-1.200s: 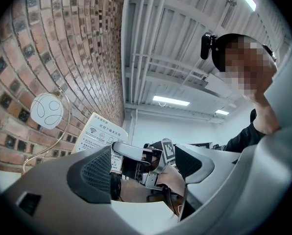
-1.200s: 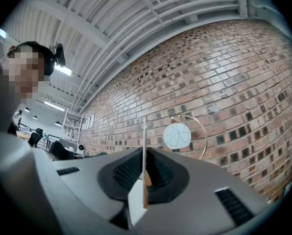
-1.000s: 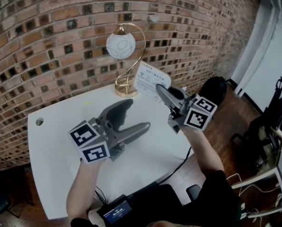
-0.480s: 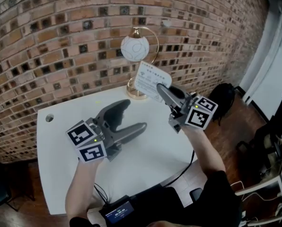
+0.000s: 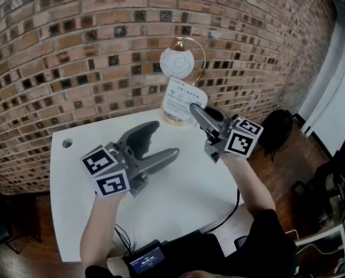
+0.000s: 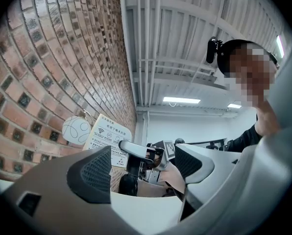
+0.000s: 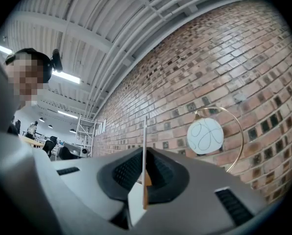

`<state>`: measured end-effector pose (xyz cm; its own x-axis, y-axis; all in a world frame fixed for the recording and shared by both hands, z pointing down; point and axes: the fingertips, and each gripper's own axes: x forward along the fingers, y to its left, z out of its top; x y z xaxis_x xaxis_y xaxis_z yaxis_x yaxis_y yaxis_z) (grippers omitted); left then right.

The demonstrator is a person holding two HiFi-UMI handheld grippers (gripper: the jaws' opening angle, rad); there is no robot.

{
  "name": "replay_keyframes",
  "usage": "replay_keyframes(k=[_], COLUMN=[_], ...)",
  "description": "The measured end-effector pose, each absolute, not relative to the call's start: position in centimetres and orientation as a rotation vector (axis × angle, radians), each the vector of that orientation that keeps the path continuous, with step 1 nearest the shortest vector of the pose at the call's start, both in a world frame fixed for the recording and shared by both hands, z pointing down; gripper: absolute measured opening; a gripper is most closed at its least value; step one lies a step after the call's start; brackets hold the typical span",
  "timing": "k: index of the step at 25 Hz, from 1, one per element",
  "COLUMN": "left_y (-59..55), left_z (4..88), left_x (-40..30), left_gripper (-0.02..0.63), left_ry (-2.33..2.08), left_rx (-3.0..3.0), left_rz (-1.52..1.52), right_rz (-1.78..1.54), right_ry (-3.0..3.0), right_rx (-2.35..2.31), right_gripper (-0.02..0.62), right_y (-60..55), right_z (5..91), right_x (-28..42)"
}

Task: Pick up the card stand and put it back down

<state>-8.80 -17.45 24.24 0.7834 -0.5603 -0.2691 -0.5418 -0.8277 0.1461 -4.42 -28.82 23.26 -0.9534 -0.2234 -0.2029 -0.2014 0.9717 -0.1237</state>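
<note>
The right gripper [image 5: 194, 110] is clamping the card stand [image 5: 183, 99] near its lower edge, holding it above the counter [image 5: 178, 198] just in front of the lamp [image 5: 177, 62]. Lowering it upright, base first, and clear of the lamp looks the safest way down. The left gripper [image 5: 162, 141] is hovering with its jaws apart and empty, and no container is showing.

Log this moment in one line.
right hand-held gripper: shut on card stand, held above table | left hand-held gripper: open, empty
</note>
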Motion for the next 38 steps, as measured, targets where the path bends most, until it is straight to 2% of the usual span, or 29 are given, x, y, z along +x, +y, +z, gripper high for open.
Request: replay_keyframes(k=[38], left_y=[-20.4], left_z=[25.4], left_x=[-17.7], left_gripper=[0.397], left_ry=[-1.180], left_rx=[2.744], left_rz=[-0.467], right_rz=[-0.297], right_ry=[2.924], right_rx=[0.002], right_gripper=[0.029], right_y=[-34.7], right_z=[27.0], right_x=[-13.8])
